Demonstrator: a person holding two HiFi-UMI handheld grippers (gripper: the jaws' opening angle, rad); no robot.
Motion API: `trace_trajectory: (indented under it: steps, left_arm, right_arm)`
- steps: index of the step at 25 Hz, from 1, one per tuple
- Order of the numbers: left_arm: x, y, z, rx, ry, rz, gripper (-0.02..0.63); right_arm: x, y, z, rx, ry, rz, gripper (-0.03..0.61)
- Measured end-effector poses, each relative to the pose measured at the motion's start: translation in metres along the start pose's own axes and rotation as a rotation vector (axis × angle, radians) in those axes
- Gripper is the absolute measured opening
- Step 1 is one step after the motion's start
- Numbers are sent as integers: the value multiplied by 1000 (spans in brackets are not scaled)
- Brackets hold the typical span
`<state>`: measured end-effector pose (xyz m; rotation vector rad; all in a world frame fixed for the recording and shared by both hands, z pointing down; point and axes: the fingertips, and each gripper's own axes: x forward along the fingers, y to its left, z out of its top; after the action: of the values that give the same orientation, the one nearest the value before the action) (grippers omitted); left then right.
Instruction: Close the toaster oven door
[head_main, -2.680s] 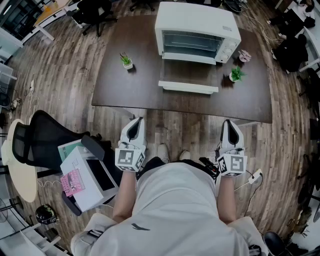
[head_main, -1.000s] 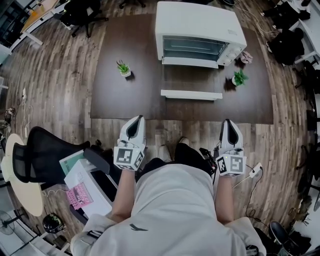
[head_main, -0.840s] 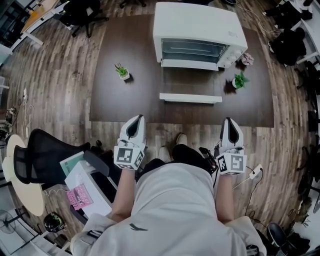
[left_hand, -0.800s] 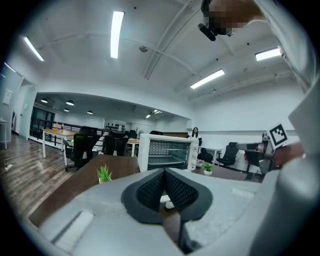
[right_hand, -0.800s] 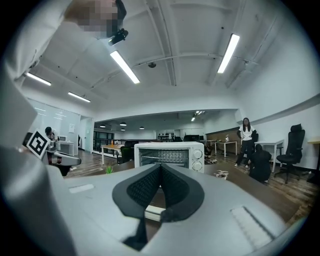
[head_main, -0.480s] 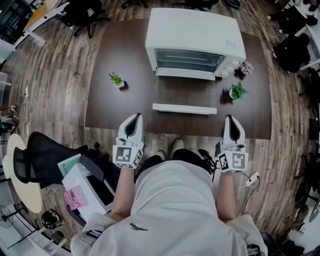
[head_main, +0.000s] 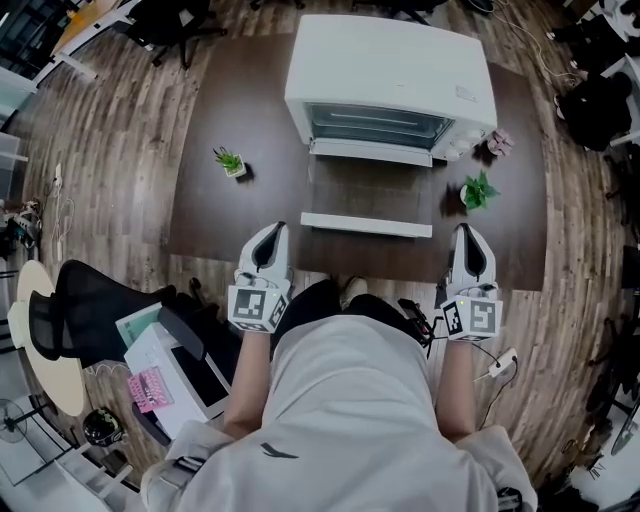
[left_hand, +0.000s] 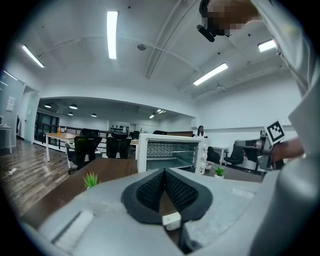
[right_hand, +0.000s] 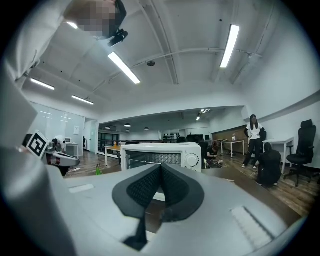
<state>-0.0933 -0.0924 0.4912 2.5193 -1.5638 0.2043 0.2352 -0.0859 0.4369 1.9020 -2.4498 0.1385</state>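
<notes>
Toaster oven (head_main: 390, 75), white, stands at the far middle of the dark brown table (head_main: 215, 210), its front facing the person; its door (head_main: 366, 225) hangs fully open, folded down flat toward the near edge, with the wire rack visible inside the cavity and the knobs on the right of the front; a small potted plant (head_main: 229, 161) stands on the table to the oven's left, a second green plant (head_main: 477, 190) just right of the open door, and a small pink item (head_main: 497, 143) beside the oven's right front corner; the left gripper (head_main: 269, 236) hovers at the table's near edge, left of the door and apart from it, its jaws pressed together on nothing; the right gripper (head_main: 467, 238) is level with it on the door's right, also closed and empty; a black office chair (head_main: 90, 300) stands on the wood floor at the lower left.
</notes>
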Motion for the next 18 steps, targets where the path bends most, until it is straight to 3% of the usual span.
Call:
trace_trajectory:
  steps: [11, 18]
  left_arm:
    - [24, 19, 5, 22, 0, -31, 2]
    - [36, 21, -43, -3, 91, -54, 2]
  right_arm:
    - [19, 2, 1, 14, -9, -37, 2]
    - [20, 1, -4, 26, -4, -50, 2]
